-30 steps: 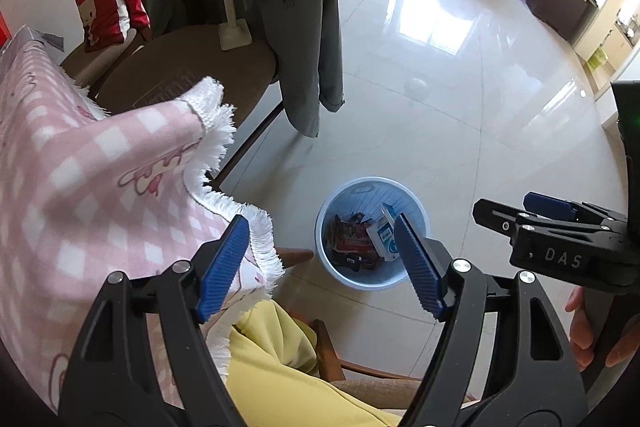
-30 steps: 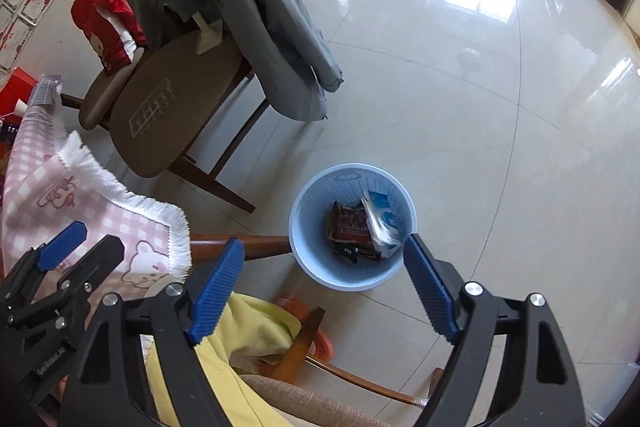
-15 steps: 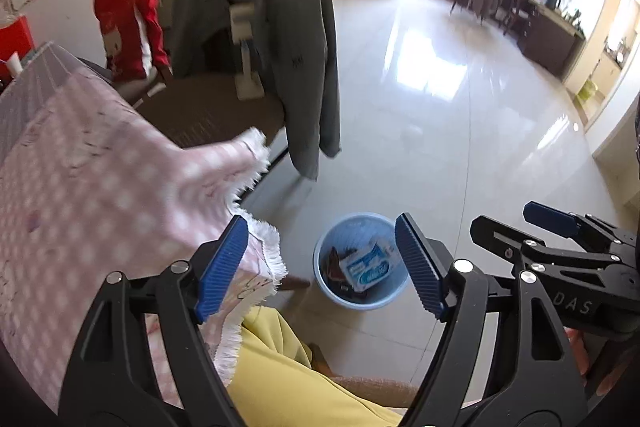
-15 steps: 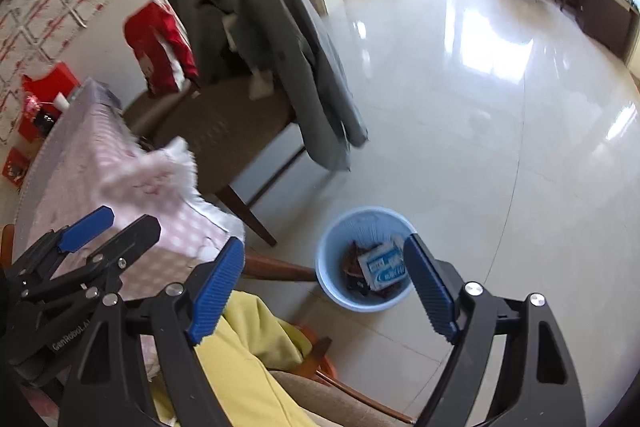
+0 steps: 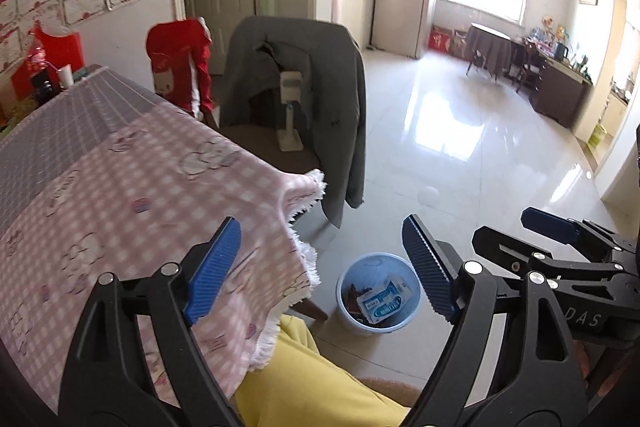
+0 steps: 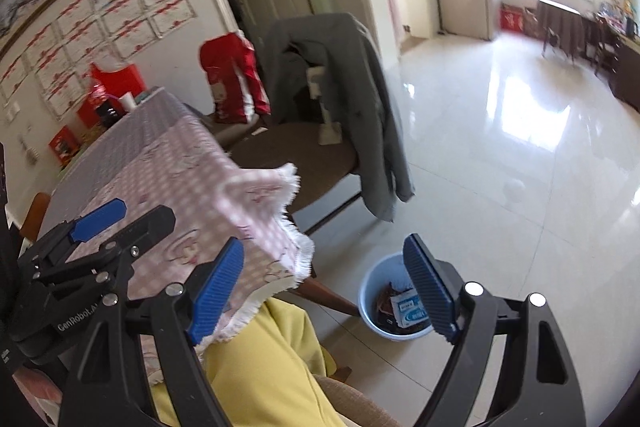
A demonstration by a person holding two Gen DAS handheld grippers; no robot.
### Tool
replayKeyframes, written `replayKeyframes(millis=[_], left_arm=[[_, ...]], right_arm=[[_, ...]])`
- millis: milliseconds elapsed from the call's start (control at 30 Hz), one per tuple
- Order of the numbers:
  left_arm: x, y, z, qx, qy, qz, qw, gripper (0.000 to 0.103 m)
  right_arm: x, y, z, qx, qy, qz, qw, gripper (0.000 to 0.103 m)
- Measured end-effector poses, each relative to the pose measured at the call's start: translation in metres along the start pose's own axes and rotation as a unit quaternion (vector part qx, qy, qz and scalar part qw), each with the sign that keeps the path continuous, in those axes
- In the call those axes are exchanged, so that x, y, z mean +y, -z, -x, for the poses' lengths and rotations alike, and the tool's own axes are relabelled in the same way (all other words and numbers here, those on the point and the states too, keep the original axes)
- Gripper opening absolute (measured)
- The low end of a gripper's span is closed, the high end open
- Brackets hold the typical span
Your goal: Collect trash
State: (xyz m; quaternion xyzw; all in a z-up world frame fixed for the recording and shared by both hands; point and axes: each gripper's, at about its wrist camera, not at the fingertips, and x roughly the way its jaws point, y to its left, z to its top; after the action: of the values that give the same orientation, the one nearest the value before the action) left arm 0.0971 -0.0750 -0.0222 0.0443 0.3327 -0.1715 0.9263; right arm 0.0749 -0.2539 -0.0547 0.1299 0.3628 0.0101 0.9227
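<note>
Two tools, left tool [image 5: 322,261] and right tool [image 6: 324,285] spread empty, blue bin [image 5: 378,301] holding white-blue packet [image 5: 385,301], dark wrappers

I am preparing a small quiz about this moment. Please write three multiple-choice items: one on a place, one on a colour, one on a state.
1. Where does the bin stand?
A. on the table
B. on the floor beside the table corner
C. on the chair seat

2. What colour is the bin?
A. green
B. black
C. light blue

3. How are both grippers?
A. open and empty
B. shut on trash
C. shut and empty

Key: 1 B, the bin sits on the floor tiles. 2 C, its rim is light blue. 3 A, left gripper and right gripper show jaws wide apart, nothing between.
</note>
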Motion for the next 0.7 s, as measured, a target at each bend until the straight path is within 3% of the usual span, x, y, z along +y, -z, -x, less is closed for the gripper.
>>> replayKeyframes(millis=[467,700], left_arm=[[0.027,0.014,0.092,-0.100,-0.022,0.039,0.9940,0.088],[0.026,0.020,0.120,-0.141,-0.057,0.040,0.9875,0.090]], right_arm=[[0.054,0.010,0.060,-0.076,-0.052,0.051,0.994,0.081],[0.066,0.011,0.075,-0.098,-0.068,0.068,0.991,0.081]])
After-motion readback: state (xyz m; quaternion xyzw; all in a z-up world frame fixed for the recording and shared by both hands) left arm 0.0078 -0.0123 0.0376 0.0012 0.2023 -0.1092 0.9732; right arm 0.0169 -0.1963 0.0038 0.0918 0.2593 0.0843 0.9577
